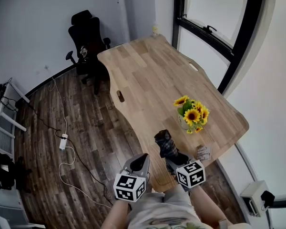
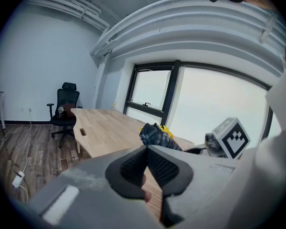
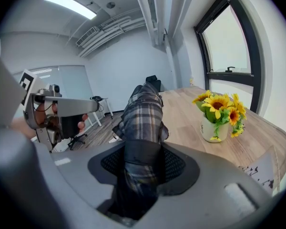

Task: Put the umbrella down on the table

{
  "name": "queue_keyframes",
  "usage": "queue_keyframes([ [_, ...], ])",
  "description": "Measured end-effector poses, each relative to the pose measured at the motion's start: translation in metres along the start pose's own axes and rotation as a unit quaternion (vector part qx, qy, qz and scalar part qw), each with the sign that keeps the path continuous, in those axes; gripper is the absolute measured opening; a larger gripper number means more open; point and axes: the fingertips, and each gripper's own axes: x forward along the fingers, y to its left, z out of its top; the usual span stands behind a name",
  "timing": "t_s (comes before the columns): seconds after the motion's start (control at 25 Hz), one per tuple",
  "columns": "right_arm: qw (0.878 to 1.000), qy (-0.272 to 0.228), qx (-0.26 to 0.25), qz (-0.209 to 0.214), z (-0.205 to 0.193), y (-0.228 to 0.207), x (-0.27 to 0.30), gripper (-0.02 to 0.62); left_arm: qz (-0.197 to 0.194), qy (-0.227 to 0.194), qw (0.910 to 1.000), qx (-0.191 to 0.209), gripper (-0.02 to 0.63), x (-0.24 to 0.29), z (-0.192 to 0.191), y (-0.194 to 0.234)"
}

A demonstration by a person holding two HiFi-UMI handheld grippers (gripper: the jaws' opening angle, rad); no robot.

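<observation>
Umbrella (image 3: 143, 118) — within right gripper (image 3: 143, 163) grasp

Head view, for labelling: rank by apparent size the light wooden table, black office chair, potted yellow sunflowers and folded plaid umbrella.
1. light wooden table
2. black office chair
3. potted yellow sunflowers and folded plaid umbrella look alike; not ranked.

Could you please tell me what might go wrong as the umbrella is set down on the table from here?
1. The umbrella, clamped in the right gripper, hangs over the near end of the table, close to its edge; released there, it might roll or slide off onto the floor.
2. The sunflower vase stands just beside the umbrella; a sideways swing on the way down could knock it over.
</observation>
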Motion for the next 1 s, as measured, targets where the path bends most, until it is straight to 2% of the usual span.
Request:
queue_keyframes([
  [1.0, 0.997, 0.077, -0.003, 0.012, -0.041, -0.005, 0.044, 0.178, 0.04, -0.003, 0.999, -0.021, -0.002, -0.016, -0.005, 0.031],
])
